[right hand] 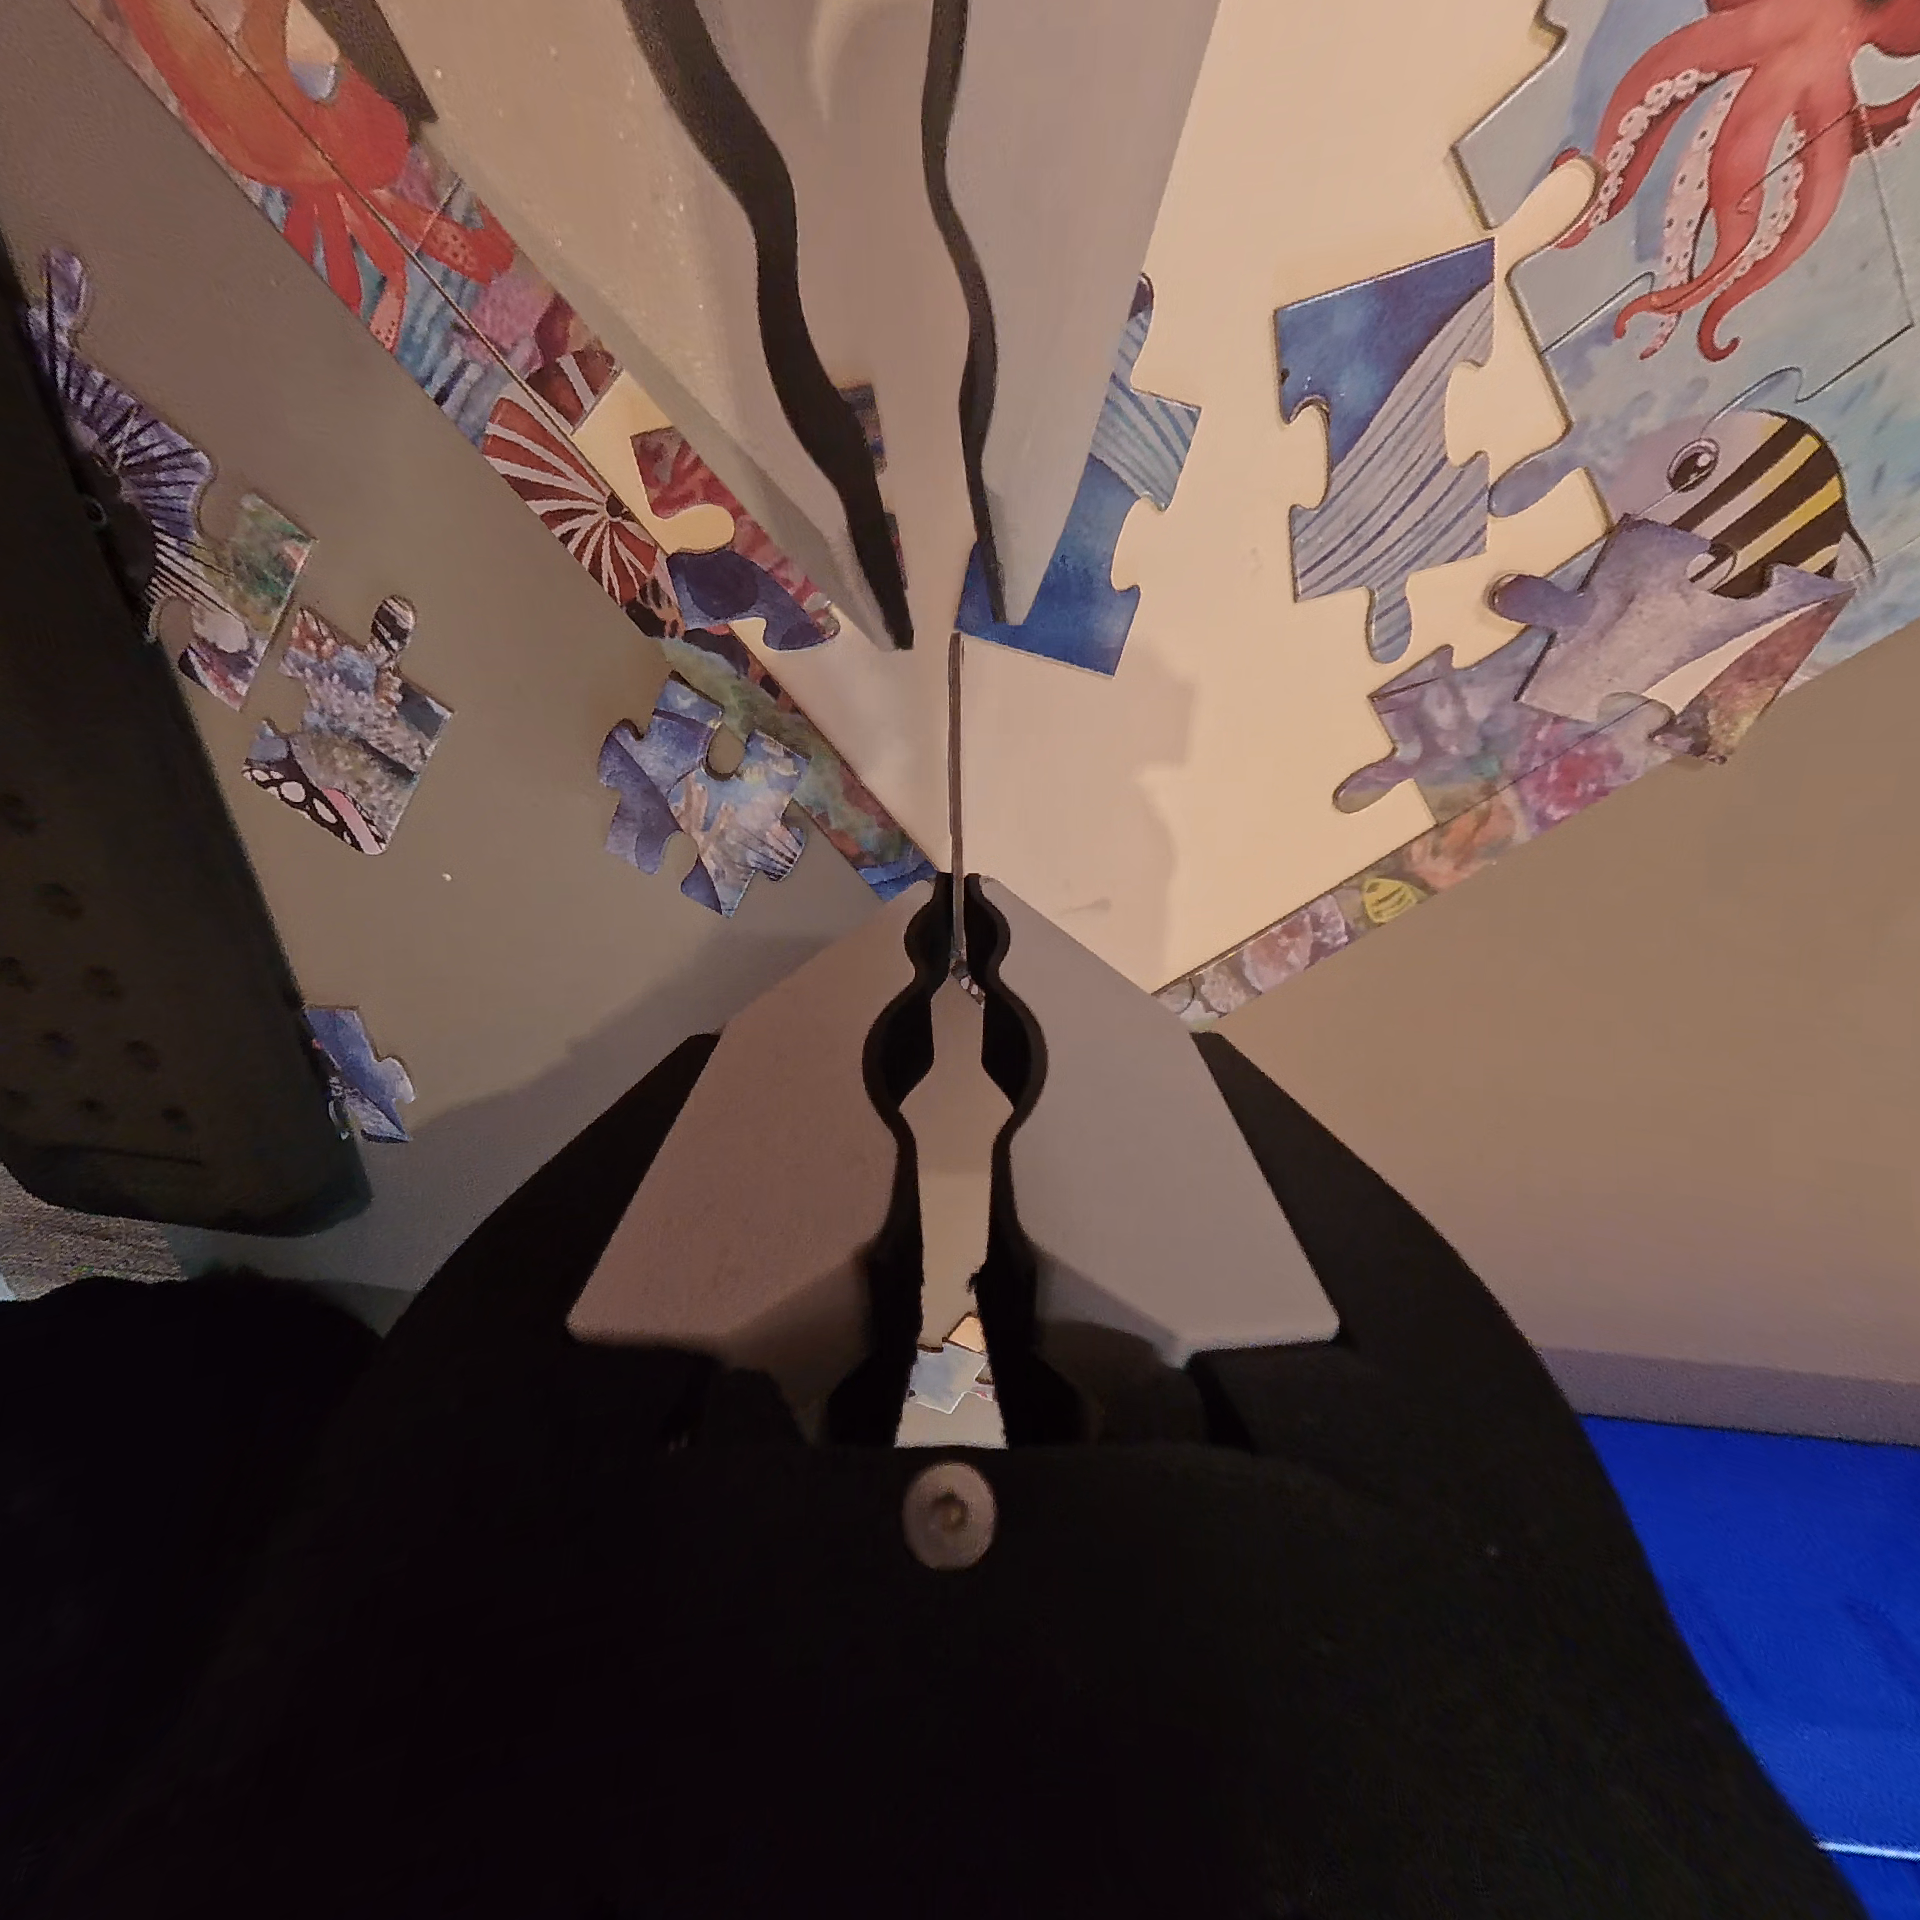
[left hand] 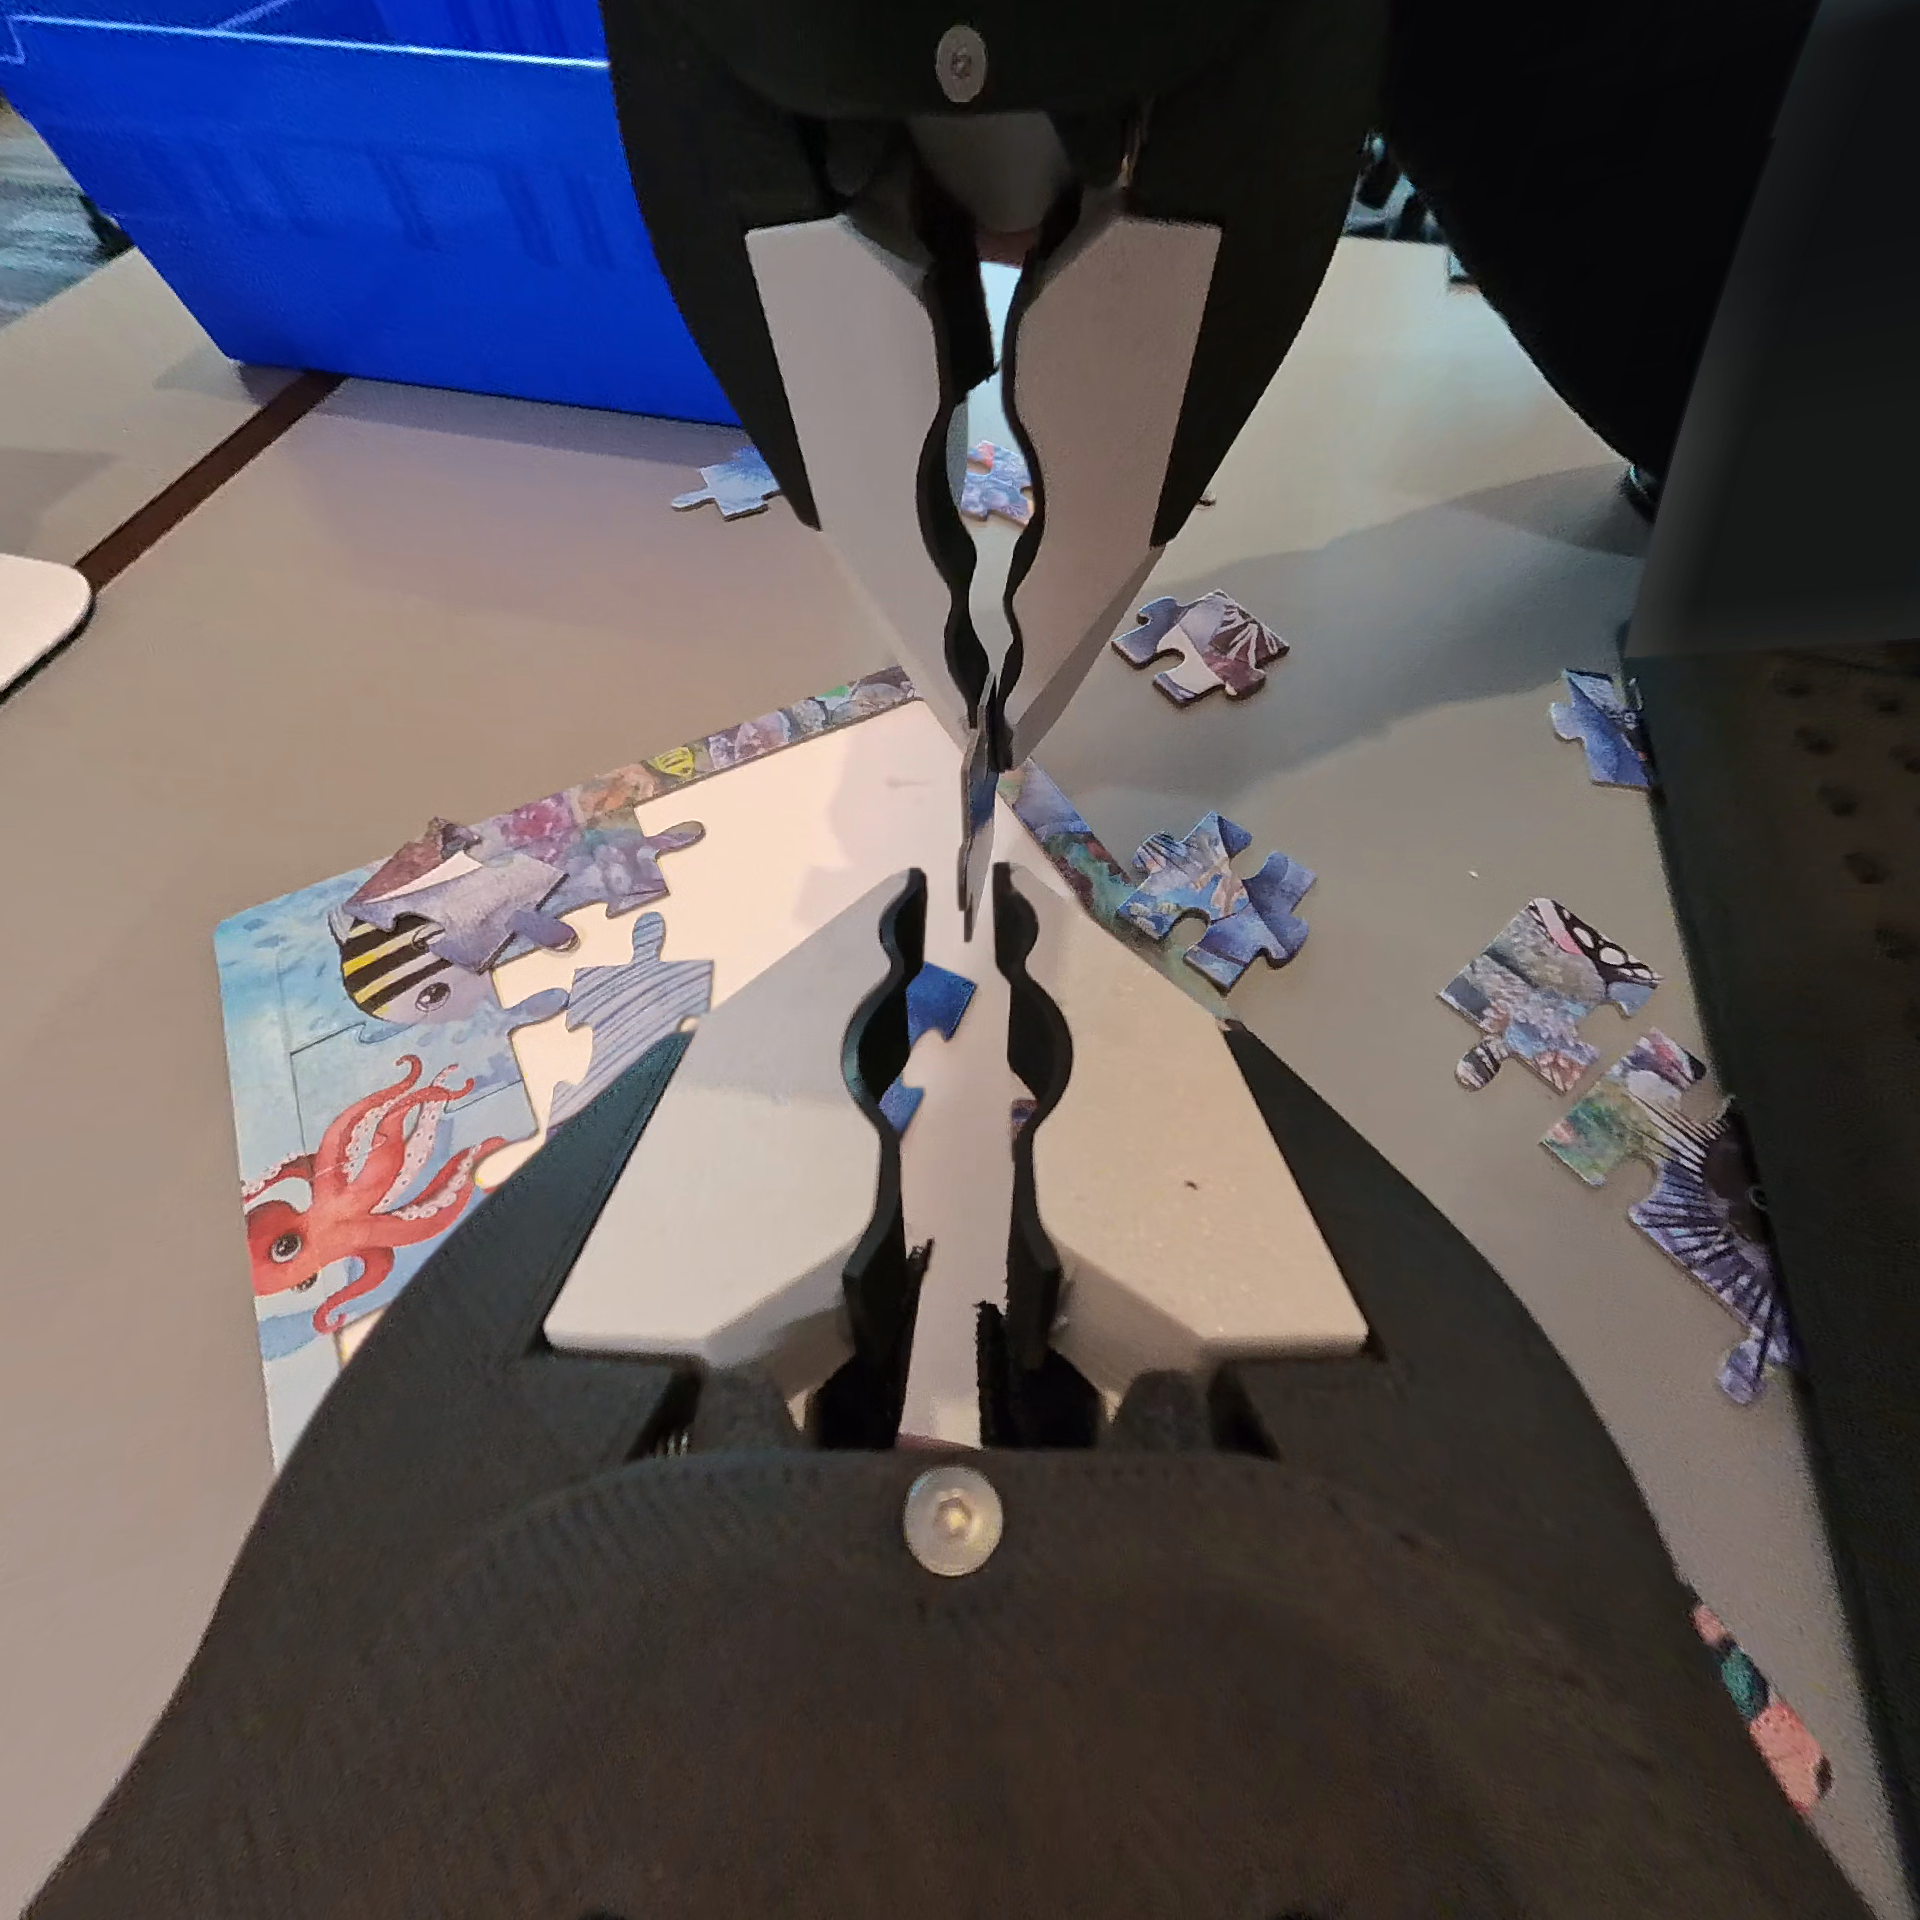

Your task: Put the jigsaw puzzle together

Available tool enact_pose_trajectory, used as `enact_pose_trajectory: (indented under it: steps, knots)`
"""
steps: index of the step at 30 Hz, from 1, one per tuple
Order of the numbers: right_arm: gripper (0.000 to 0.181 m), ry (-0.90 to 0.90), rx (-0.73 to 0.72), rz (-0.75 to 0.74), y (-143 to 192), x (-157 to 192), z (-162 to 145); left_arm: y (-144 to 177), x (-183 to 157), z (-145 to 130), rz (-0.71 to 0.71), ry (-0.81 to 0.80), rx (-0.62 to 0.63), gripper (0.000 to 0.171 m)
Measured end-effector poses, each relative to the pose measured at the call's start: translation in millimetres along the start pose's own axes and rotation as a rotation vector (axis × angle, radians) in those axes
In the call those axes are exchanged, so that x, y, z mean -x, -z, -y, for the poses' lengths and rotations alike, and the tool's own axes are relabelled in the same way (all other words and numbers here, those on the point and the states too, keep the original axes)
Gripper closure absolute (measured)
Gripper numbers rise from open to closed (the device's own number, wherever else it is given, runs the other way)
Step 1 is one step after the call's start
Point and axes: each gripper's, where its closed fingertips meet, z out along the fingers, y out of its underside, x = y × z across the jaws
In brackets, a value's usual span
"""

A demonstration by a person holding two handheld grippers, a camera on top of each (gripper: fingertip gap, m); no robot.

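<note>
While the right gripper [right hand: 958, 914] pinches a puzzle piece [right hand: 955, 769] edge-on between its closed tips, the piece stands upright in the air above the puzzle tray [right hand: 1091, 790]. Seen from the left wrist view, that same piece [left hand: 977, 831] hangs down from the right gripper [left hand: 992, 717], which comes in from 12 o'clock, and its lower end reaches just into the gap of the left gripper [left hand: 958, 883]. The left gripper's fingers [left hand: 902, 966] stand a little apart, one on each side of the piece's tip; whether they touch it I cannot tell.

Part of the tray's picture is already laid: a red octopus [left hand: 343, 1195] at 8 o'clock in the left wrist view, and a striped fish [left hand: 395, 966] just above it, with a loose piece lying partly on the fish. A blue striped piece [right hand: 1387, 457] lies on the tray's bare floor at 2 o'clock in the right wrist view. Several loose pieces [left hand: 1543, 997] sit on the grey table [left hand: 416, 623] at 3 o'clock of the left wrist view. A blue bin [left hand: 364, 208] stands at 11 o'clock.
</note>
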Motion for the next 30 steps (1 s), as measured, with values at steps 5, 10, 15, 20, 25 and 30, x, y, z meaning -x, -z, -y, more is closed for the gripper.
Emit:
enact_pose_trajectory:
  steps: [5,10,15,20,25,30]
  knots:
    - [0.181,0.031,-0.037,0.012,3.9,6.3,8.9,-3.6,-1.9,1.1,0.008,-0.020,0.008,0.159]
    - [0.180,0.038,-0.044,-0.020,9.3,2.9,12.7,-0.9,-6.2,6.5,-0.018,-0.047,0.009,0.171]
    - [0.158,0.035,-0.081,-0.098,23.7,-5.3,35.9,22.6,6.2,18.6,0.043,-0.116,0.024,0.171]
    - [0.181,-0.043,-0.375,-0.128,46.9,-0.9,81.9,58.9,7.5,29.8,-0.024,-0.114,-0.003,0.171]
    - [0.181,-0.189,-0.598,-0.168,60.7,-11.9,106.2,80.7,34.3,38.7,0.090,-0.159,0.010,0.165]
    - [0.181,-0.429,-0.986,-0.076,87.9,-29.4,123.9,115.3,68.4,39.0,0.251,-0.102,-0.031,0.151]
